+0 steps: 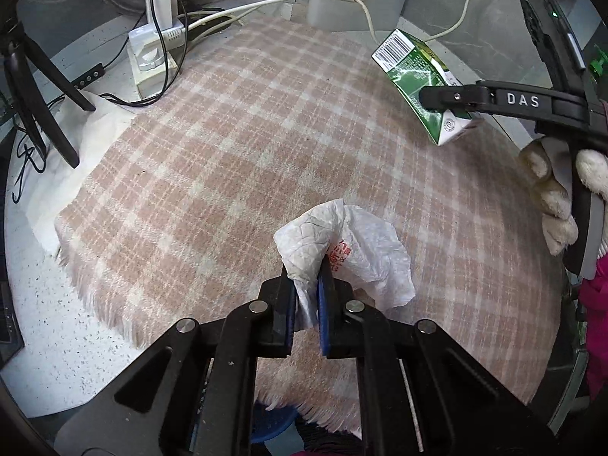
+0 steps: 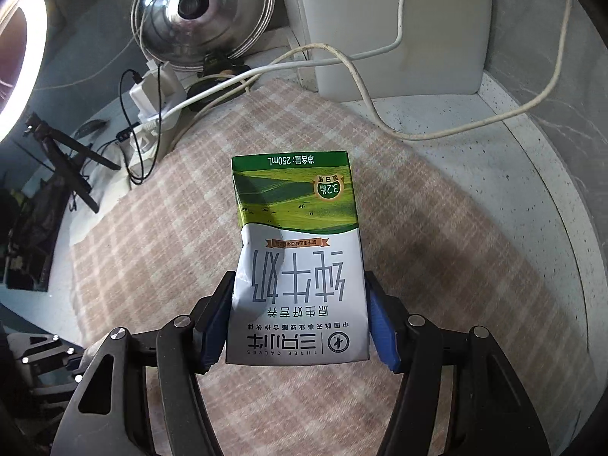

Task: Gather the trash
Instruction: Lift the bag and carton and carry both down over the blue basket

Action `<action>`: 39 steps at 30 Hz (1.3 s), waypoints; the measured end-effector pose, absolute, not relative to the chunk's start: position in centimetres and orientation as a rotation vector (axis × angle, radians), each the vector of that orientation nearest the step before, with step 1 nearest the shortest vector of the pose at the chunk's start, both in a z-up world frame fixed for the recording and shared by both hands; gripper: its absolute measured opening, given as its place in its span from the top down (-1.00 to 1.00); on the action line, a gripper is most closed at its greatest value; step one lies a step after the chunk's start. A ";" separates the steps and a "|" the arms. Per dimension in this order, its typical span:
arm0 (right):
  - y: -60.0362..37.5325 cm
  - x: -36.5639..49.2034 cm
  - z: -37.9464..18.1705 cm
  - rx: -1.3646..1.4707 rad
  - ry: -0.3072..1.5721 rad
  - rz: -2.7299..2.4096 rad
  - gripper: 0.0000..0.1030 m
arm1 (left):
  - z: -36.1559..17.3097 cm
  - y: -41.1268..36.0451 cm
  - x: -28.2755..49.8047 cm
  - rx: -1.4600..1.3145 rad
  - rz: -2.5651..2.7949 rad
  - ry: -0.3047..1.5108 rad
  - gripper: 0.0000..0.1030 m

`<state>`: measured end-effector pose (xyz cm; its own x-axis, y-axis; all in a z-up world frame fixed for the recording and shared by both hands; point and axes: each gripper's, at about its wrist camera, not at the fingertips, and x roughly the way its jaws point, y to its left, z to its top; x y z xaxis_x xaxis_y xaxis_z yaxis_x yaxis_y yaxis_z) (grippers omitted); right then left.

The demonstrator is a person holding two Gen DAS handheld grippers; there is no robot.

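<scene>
A crumpled white paper wrapper [image 1: 342,254] with red print is pinched by its lower fold in my left gripper [image 1: 307,296], which is shut on it above the pink plaid cloth [image 1: 228,159]. My right gripper [image 2: 300,326] is shut on a green and white milk carton [image 2: 300,250], its blue pads [image 2: 383,334] pressing both sides; the carton is dented on its left side and hangs upside down over the cloth. In the left wrist view the same carton [image 1: 418,79] shows at the upper right, held by the right gripper [image 1: 440,104] in a gloved hand [image 1: 551,190].
A white power strip [image 1: 152,53] with chargers and cables sits at the back left, beside a metal pot lid [image 2: 201,11]. A black tripod's legs [image 1: 41,102] stand at the left. White cables [image 2: 364,87] cross the cloth's far edge. A white box [image 2: 391,26] stands behind.
</scene>
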<state>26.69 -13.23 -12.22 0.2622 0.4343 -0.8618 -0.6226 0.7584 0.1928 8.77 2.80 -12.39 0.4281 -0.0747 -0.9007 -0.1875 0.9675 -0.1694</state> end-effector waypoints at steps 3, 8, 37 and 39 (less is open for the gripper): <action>-13.7 24.2 -11.5 -0.163 1.083 0.712 -0.21 | -11.8 3.2 7.1 -0.246 0.069 1.119 0.85; -14.2 19.8 -10.5 -0.120 1.071 0.698 -0.21 | -11.6 4.4 4.6 -0.227 0.064 1.108 0.85; -8.3 -3.9 -10.3 -0.069 1.092 0.687 -0.21 | -16.1 10.9 -10.5 -0.197 0.051 1.182 0.85; -8.0 -4.9 -10.8 -0.066 1.105 0.685 -0.21 | -16.8 11.2 -11.1 -0.197 0.051 1.195 0.85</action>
<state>-4.90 -8.00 -10.82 0.2682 0.4759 -0.8376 -0.5386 0.7950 0.2792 -11.11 11.18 -16.83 0.3682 -0.0647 -0.9275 -0.1431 0.9817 -0.1253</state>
